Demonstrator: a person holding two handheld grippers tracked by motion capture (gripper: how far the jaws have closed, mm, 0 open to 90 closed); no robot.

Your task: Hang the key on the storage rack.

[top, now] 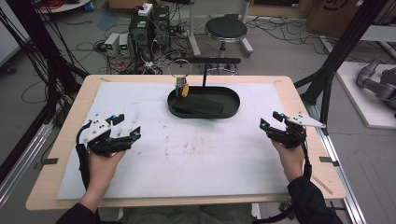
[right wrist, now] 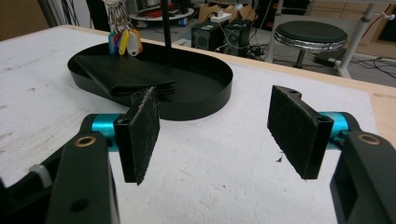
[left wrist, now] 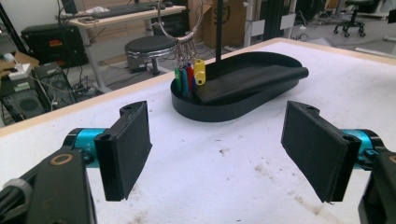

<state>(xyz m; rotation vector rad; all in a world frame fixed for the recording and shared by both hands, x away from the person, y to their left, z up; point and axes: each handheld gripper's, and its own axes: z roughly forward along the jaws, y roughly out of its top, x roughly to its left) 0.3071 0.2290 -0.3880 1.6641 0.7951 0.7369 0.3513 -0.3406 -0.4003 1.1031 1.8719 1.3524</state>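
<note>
Both tools hung idle over the white mat (top: 154, 154), the left gripper (top: 125, 127) and right gripper (top: 271, 120) each with jaws spread wide and holding nothing. The key ring (top: 181, 70) dangled from a stand over the black tray (top: 232, 103). Any clumsy reach, I thought, might set those keys swinging or tip the stand.

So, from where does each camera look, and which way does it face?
High view: above the person's side, looking forward and down on the table; both forearms, left gripper and right gripper show.
Left gripper view: rides on the left gripper, looking between its open jaws toward the tray and keys.
Right gripper view: rides on the right gripper, looking between its open jaws toward the tray from the other side.
All three views share the tray and keys.
</note>
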